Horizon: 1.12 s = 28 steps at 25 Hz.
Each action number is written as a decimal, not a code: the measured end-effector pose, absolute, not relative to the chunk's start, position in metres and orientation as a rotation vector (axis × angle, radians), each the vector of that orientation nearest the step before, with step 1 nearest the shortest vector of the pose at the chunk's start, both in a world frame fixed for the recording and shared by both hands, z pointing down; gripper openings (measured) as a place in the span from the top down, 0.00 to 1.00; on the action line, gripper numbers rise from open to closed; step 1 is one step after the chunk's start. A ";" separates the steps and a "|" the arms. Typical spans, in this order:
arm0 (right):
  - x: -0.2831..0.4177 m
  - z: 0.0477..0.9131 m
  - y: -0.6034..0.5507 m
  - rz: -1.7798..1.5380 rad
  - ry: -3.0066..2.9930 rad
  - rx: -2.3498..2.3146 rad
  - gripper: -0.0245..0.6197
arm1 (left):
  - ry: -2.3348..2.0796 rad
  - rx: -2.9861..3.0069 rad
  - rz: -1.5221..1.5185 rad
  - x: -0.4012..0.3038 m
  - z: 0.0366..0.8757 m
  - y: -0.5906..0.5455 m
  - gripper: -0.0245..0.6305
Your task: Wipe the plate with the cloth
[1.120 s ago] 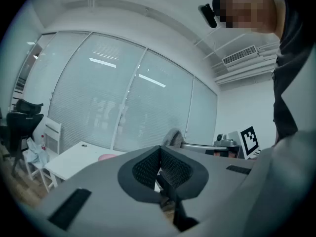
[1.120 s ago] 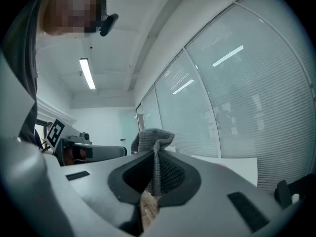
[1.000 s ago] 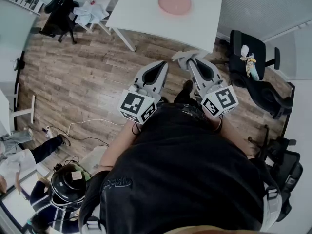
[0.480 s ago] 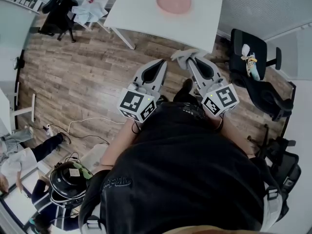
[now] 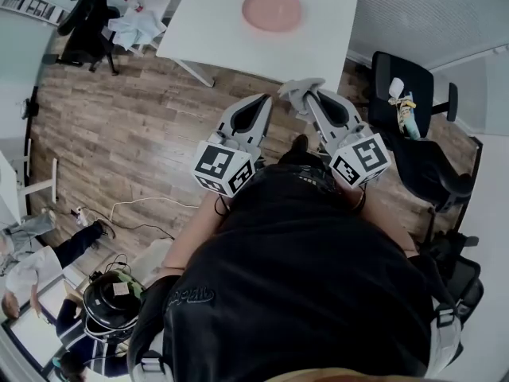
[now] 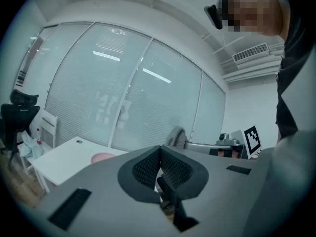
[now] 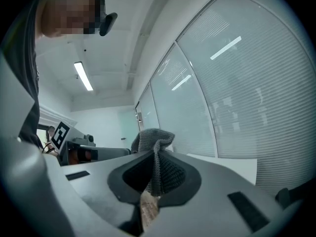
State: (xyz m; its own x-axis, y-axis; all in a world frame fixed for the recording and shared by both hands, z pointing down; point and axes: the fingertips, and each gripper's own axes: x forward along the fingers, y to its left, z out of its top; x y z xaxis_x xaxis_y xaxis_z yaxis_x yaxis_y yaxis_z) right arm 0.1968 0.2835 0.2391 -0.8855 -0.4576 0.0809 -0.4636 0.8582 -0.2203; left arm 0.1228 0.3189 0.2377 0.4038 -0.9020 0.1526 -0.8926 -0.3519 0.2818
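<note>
Wood floor (image 5: 127,134) underfoot; white table (image 5: 318,50) ahead of your fingertips. Right gripper (image 5: 308,95) pinches the grey knitted cloth (image 7: 154,141); left gripper (image 5: 266,100) pressed together, empty. Pink round plate (image 5: 272,9) lies well beyond both tips, apparently unwiped: reaching and wiping remain.

An office: black swivel chairs (image 5: 425,78) off to the jaws' right, a white tabletop (image 5: 302,50) ahead, ribbed glass partition walls (image 6: 123,93), ceiling strip lights (image 7: 83,76).
</note>
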 end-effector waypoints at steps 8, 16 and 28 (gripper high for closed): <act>0.226 0.226 0.214 0.316 -3.042 0.689 0.91 | -1.574 2.331 -0.084 0.158 0.236 0.248 0.94; 0.236 0.235 0.180 0.333 -3.021 0.683 0.91 | -1.562 2.320 -0.089 0.167 0.240 0.210 0.94; 0.194 0.238 0.154 0.346 -2.979 0.844 0.91 | -1.411 2.403 -0.059 0.127 0.245 0.172 0.94</act>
State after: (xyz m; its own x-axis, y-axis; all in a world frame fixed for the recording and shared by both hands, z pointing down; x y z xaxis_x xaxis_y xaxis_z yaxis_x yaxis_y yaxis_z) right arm 0.1944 0.1539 0.2378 -0.8530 -0.5149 0.0848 -0.5207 0.8287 -0.2054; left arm 0.1273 0.1721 0.2453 0.5026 -0.8531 0.1402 -0.8383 -0.4412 0.3203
